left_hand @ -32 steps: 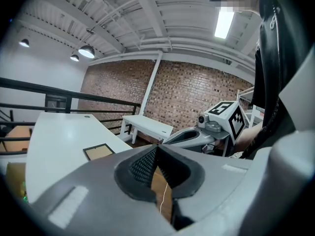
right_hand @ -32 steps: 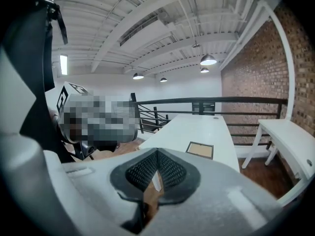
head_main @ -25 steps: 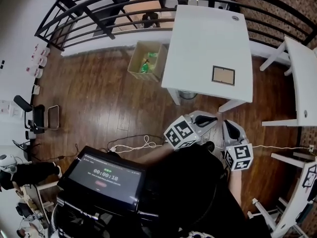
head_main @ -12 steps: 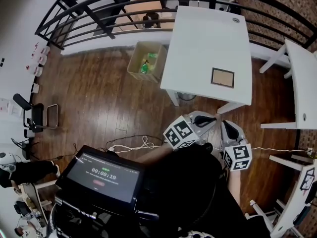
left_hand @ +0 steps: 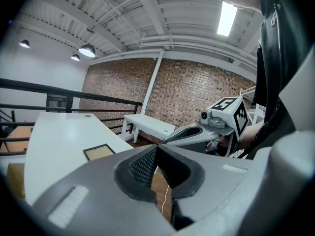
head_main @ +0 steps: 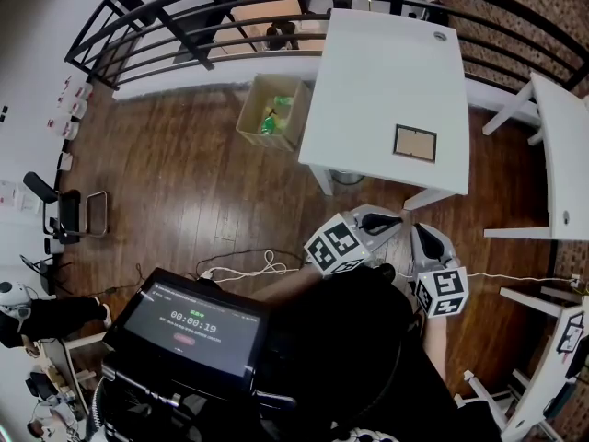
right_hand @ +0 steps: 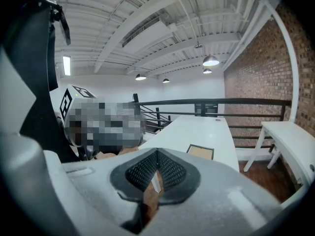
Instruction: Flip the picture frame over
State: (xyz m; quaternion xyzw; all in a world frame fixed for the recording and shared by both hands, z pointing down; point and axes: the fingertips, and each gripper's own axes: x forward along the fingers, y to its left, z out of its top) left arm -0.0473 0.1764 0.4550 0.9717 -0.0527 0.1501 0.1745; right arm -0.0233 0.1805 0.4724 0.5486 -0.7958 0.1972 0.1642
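Note:
A small dark-edged picture frame (head_main: pixel 415 142) with a tan face up lies flat near the front right corner of the white table (head_main: pixel 368 99). It also shows as the picture frame (left_hand: pixel 98 152) on the table's near end and the picture frame (right_hand: pixel 200 151) on the tabletop. My left gripper (head_main: pixel 398 220) and right gripper (head_main: pixel 421 231) hang side by side over the wooden floor, short of the table's front edge. Both are shut with nothing between the jaws. The left gripper (left_hand: pixel 157 149) and the right gripper (right_hand: pixel 157 154) point toward the table.
An open cardboard box (head_main: pixel 273 111) with green items stands on the floor left of the table. A second white table (head_main: pixel 563 150) is at the right. A black railing (head_main: pixel 184 26) runs behind. A cable (head_main: pixel 244 267) lies on the floor, and a screen (head_main: pixel 189 326) sits close below.
The head view has shifted very slightly. Both grippers and the picture frame stay where they were.

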